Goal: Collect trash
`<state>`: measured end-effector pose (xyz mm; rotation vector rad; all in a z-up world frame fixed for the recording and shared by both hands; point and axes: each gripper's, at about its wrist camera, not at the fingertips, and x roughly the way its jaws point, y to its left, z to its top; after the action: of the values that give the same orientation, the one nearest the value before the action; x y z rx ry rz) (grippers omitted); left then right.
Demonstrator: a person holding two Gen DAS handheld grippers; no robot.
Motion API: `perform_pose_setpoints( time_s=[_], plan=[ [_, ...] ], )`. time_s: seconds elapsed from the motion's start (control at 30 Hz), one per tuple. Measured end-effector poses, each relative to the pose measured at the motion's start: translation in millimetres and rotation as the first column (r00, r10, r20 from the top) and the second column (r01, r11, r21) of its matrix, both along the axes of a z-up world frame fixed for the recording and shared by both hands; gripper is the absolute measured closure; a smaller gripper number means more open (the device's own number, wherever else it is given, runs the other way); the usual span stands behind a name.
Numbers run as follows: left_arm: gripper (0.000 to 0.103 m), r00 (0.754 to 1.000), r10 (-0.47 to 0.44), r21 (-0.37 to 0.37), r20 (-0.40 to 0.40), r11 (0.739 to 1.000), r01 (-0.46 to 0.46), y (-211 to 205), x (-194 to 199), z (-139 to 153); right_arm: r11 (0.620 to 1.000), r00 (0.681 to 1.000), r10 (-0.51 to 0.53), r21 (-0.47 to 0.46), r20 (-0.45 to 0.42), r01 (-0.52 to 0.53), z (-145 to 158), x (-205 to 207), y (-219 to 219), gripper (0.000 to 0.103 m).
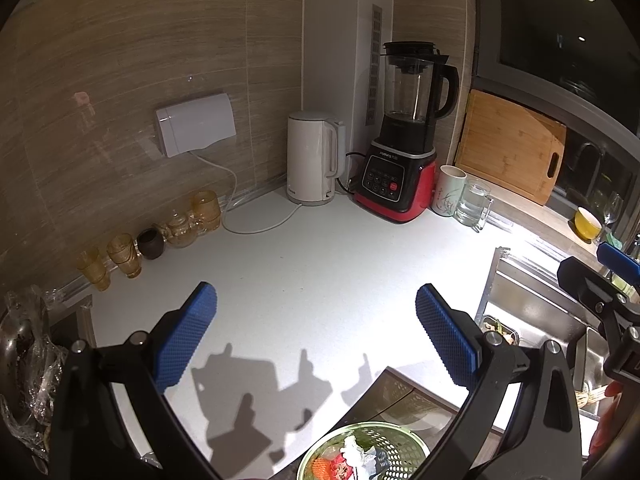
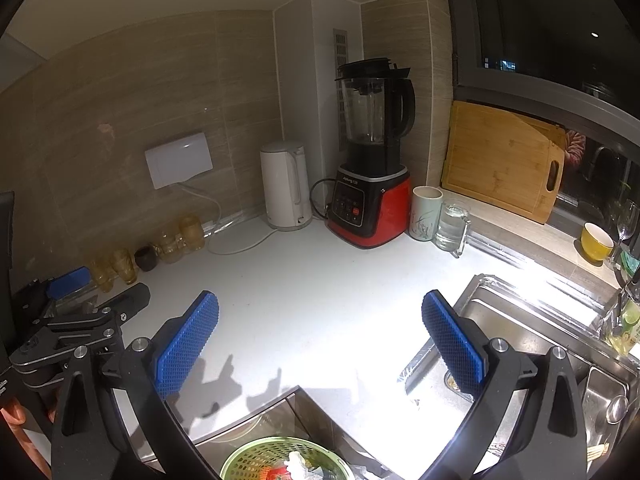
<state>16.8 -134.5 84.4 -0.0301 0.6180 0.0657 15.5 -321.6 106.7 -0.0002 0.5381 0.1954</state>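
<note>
Trash lies in a green basket below the counter edge. Sink sits right; blender, kettle, mug and amber glasses line the wall. Left gripper and right gripper both gape wide, empty, above the counter.

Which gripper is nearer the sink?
Right. The right gripper hangs over the counter edge with one finger above the sink rim; the left gripper is further left, over the counter, away from the basin.
</note>
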Motion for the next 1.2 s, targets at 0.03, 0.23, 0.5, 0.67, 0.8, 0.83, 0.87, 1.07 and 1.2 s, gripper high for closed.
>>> perform_pose_setpoints(
  time_s=[0.03, 0.23, 0.5, 0.67, 0.8, 0.83, 0.87, 1.07, 1.2],
  plan=[
    [0.008, 1.0, -0.001, -0.001, 0.0, 1.0, 0.001, 0.0, 0.0, 0.0, 1.0, 1.0, 0.0, 0.0, 0.0, 0.0, 0.0, 0.2, -0.1, 0.002],
    [0.008, 1.0, -0.006, -0.002, -0.001, 1.0, 0.006, -0.4, -0.4, -0.6, 1.0, 1.0, -0.006, 0.002, -0.004, 0.006, 1.5, 0.8, -0.1, 0.002],
    [0.008, 1.0, -0.017, -0.005, -0.004, 1.0, 0.017, 3.1, 1.0, -2.6, 1.0, 1.0, -0.01, 0.0, -0.006, 0.01, 1.0, 0.7, 1.2, 0.002],
    [0.008, 1.0, -0.017, -0.003, -0.003, 1.0, 0.017, 2.8, 1.1, -2.2, 1.0, 1.0, -0.01, 0.001, -0.005, 0.01, 0.6, 0.2, 1.5, 0.002],
    [0.008, 1.0, -0.023, -0.003, -0.005, 1.0, 0.023, 4.7, 2.4, -3.3, 1.0, 1.0, -0.011, 0.002, -0.005, 0.011, -0.1, 0.1, 2.8, 0.002],
    [0.008, 1.0, -0.023, -0.003, -0.005, 1.0, 0.023, 4.7, 2.5, -3.4, 1.0, 1.0, -0.011, 0.001, -0.005, 0.011, -0.1, 0.4, 2.9, 0.002],
    [0.008, 1.0, -0.02, -0.003, -0.005, 1.0, 0.02, 4.4, 2.5, -3.2, 1.0, 1.0, -0.01, 0.001, -0.005, 0.01, -0.2, -0.1, 2.5, 0.002],
    [0.008, 1.0, -0.022, -0.002, -0.005, 1.0, 0.022, 6.3, 3.5, -4.0, 1.0, 1.0, -0.01, 0.002, -0.005, 0.01, -0.1, 0.5, 2.2, 0.002],
    [0.008, 1.0, -0.024, -0.004, -0.005, 1.0, 0.024, 7.4, 5.1, -4.3, 1.0, 1.0, -0.012, 0.002, -0.007, 0.012, -0.6, 1.6, 2.7, 0.002]
  ],
)
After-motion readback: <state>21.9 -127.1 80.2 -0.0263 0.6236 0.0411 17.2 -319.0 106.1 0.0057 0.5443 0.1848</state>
